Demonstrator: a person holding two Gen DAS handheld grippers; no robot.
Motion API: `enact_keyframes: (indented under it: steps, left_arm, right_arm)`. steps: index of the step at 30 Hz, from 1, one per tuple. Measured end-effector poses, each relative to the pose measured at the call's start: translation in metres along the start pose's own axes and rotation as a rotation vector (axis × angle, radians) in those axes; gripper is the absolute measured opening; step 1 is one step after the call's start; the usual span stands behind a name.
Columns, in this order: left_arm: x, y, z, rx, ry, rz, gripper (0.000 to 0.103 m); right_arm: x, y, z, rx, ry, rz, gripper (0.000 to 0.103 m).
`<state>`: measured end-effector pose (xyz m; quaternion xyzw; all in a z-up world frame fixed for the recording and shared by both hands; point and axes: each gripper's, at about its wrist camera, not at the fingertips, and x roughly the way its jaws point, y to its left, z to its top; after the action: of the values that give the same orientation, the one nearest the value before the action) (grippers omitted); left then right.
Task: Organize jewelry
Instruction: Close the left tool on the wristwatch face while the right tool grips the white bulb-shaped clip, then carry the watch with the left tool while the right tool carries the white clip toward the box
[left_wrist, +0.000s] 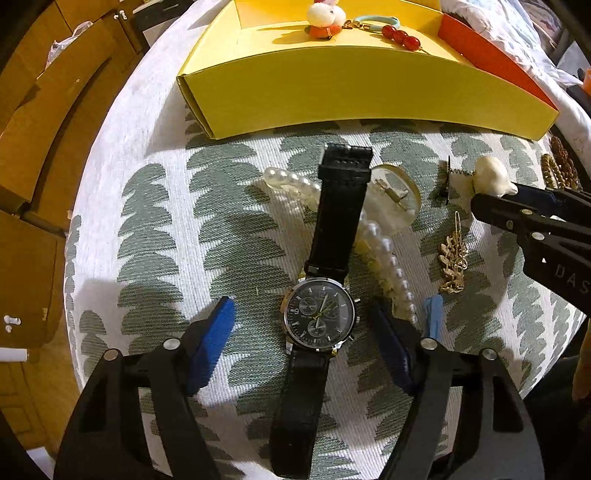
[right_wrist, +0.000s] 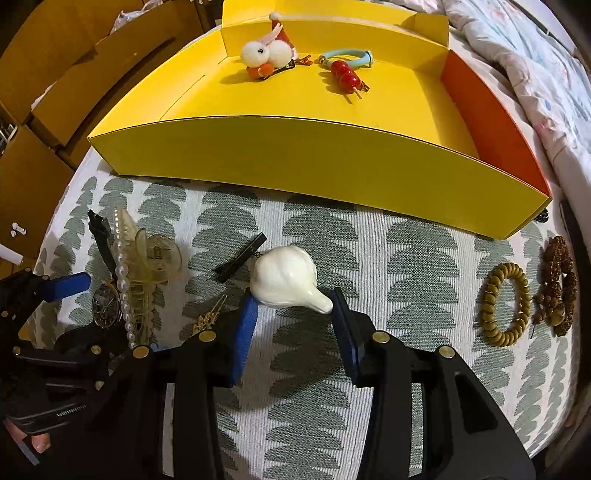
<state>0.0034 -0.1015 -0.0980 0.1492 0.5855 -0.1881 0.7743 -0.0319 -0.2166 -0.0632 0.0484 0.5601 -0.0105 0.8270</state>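
A black-strap wristwatch lies on the patterned cloth between the open fingers of my left gripper. It lies over a pearl strand and a clear hair claw. My right gripper closes around a white garlic-shaped hair clip, its black clip bar sticking out to the left; the pads touch or nearly touch it. The yellow box behind holds a bunny clip, a red-bead stick and a blue ring.
A gold chain piece lies right of the watch. A wooden bead bracelet and a dark brown bead bracelet lie at the right. Cardboard boxes stand left, bedding at the back right.
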Motion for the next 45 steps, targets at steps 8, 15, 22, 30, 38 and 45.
enact_keyframes:
  steps: [8, 15, 22, 30, 38, 45]
  left_arm:
    - [-0.007, 0.01, 0.002, -0.016, -0.002, -0.034, 0.045]
    - [-0.006, 0.018, 0.004, -0.024, -0.001, -0.055, 0.042]
    - [-0.013, 0.034, 0.003, -0.042, -0.009, -0.076, 0.042]
    - [-0.036, 0.039, -0.005, -0.048, -0.044, -0.08, 0.042]
    - [-0.072, 0.048, -0.013, -0.066, -0.112, -0.122, 0.042]
    - [-0.104, 0.053, -0.004, -0.081, -0.169, -0.17, 0.042]
  right_arm:
    - [-0.002, -0.008, 0.0, 0.025, 0.009, 0.033, 0.038]
    - [-0.006, -0.014, -0.001, 0.049, 0.003, 0.033, 0.038]
    - [-0.017, -0.023, -0.002, 0.08, -0.02, 0.061, 0.038]
    - [-0.041, -0.025, -0.003, 0.089, -0.063, 0.131, 0.037]
    - [-0.072, -0.025, -0.002, 0.091, -0.128, 0.228, 0.037]
    - [-0.097, -0.033, 0.019, 0.109, -0.192, 0.297, 0.033]
